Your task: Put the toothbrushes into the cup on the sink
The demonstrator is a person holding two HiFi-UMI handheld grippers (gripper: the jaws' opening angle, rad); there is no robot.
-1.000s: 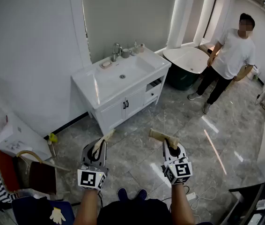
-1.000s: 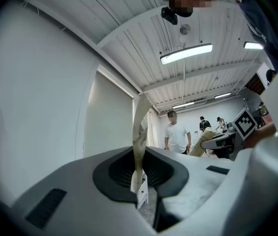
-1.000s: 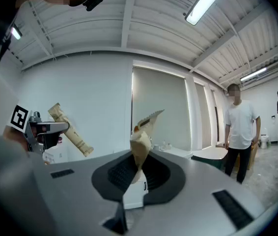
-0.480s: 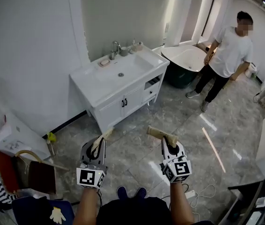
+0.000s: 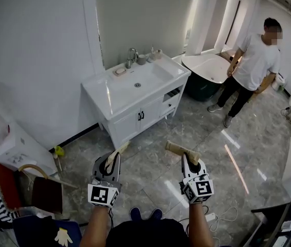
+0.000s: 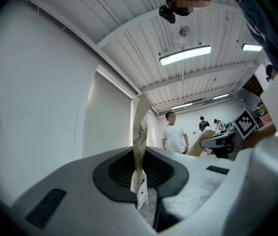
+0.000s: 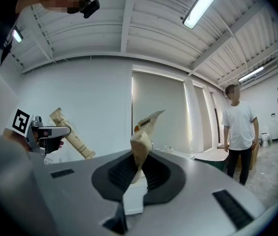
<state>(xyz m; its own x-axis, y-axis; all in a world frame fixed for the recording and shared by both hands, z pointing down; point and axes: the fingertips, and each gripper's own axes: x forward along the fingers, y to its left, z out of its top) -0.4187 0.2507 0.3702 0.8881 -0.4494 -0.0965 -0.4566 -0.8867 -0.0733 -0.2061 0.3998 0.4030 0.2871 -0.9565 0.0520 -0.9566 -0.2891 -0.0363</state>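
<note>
- Low in the middle of the head view, the left gripper (image 5: 111, 162) and the right gripper (image 5: 188, 161) are held side by side above the grey tiled floor (image 5: 150, 156).
- The left gripper's jaws are clamped together on the lower end of the left wrapped toothbrush (image 5: 119, 151). This tan paper packet sticks out toward the upper right of the frame.
- The right gripper's jaws are likewise pressed shut on the right wrapped toothbrush (image 5: 178, 148). Its packet is crumpled at the grip and points to the upper left.
- The white sink (image 5: 115, 95) stands against the wall in the upper middle of the frame, well apart from both grippers.
- A small grey cup (image 5: 142, 60) sits at the sink's back edge, just beside the faucet (image 5: 131, 55).
- A person (image 5: 251, 66) in a white shirt stands at the upper right, near a white bathtub (image 5: 207, 66).
</note>
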